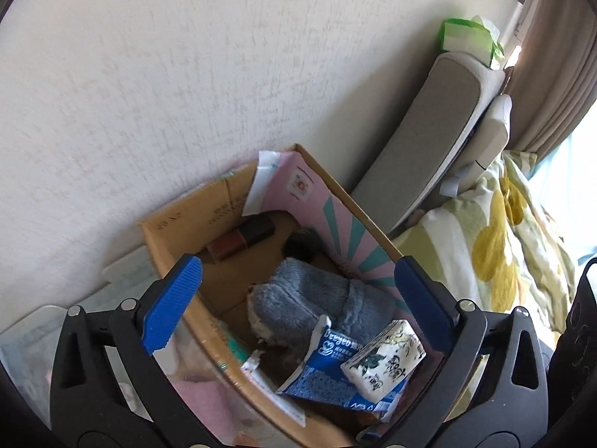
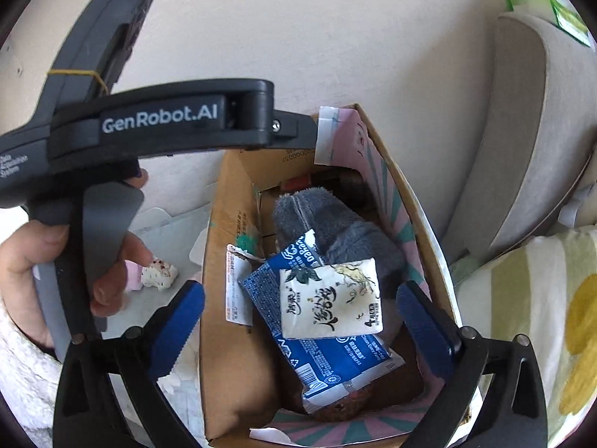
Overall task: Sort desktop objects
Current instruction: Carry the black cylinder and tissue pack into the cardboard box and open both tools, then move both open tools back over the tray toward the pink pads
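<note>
Blue-padded fingers of the right hand-held gripper (image 2: 300,321) stand spread wide above a cardboard box (image 2: 224,246), nothing between them. Inside the box, a white tissue pack (image 2: 330,298) lies on a blue wipes packet (image 2: 328,351), with a grey plush slipper (image 2: 324,220) behind at twelve o'clock. At ten o'clock, a hand (image 2: 44,257) carries the left hand-held gripper (image 1: 298,298), likewise spread and empty over the box.

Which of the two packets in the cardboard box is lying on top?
The white tissue packet with black calligraphy lies on top; the blue packet is underneath it.
</note>
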The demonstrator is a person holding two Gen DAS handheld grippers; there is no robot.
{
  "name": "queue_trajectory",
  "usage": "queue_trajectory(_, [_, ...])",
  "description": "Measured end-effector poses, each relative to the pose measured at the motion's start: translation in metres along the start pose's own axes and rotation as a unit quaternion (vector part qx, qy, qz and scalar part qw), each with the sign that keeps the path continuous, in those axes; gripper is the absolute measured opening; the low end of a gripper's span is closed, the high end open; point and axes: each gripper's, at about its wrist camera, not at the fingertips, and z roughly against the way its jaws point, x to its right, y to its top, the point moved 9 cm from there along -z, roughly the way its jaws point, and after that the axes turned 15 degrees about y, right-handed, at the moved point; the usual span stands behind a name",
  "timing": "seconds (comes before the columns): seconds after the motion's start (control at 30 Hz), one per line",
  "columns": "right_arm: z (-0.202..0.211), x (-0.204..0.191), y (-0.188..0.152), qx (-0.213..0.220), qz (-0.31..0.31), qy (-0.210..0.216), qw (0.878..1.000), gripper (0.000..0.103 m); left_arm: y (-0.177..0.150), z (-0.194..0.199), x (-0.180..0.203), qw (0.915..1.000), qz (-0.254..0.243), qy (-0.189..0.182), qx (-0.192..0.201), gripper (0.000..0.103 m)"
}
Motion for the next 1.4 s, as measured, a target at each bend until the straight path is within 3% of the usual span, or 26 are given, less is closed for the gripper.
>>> queue_trajectory(0.27, [0.004, -0.022, 0.004, 0.011, 0.001, 0.020, 1.000, 0.103, -0.020, 0.014, -0.019, 0.9994, -0.006, 0.029, 0.020, 0.103])
queue_trajectory(0.5, [0.012, -0.059, 0.005, 0.016, 0.055, 0.017, 0.998, 0.103, -0.036, 0.048, -0.065, 0.9932, 0.007, 0.093, 0.070, 0.103])
queue_trajectory(0.83, [0.004, -0.112, 0.003, -0.012, 0.115, 0.027, 0.993, 0.103, -0.077, 0.087, -0.150, 0.9825, 0.099, 0.138, 0.077, 0.103])
queue_trajectory(1.0, [0.017, -0.146, 0.011, 0.033, 0.138, 0.070, 0.987, 0.103, -0.108, 0.103, -0.200, 0.9718, 0.139, 0.176, 0.074, 0.103])
queue_trajectory(1.13, [0.009, -0.165, 0.017, 0.026, 0.148, 0.069, 0.986, 0.103, -0.135, 0.112, -0.239, 0.9609, 0.184, 0.196, 0.068, 0.103])
queue_trajectory(1.23, [0.010, -0.184, 0.019, 0.038, 0.154, 0.092, 0.983, 0.103, -0.156, 0.123, -0.266, 0.9517, 0.217, 0.206, 0.069, 0.103])
queue_trajectory(1.4, [-0.018, -0.206, 0.010, 0.006, 0.159, 0.106, 0.982, 0.103, -0.193, 0.140, -0.307, 0.9354, 0.259, 0.229, 0.074, 0.103])
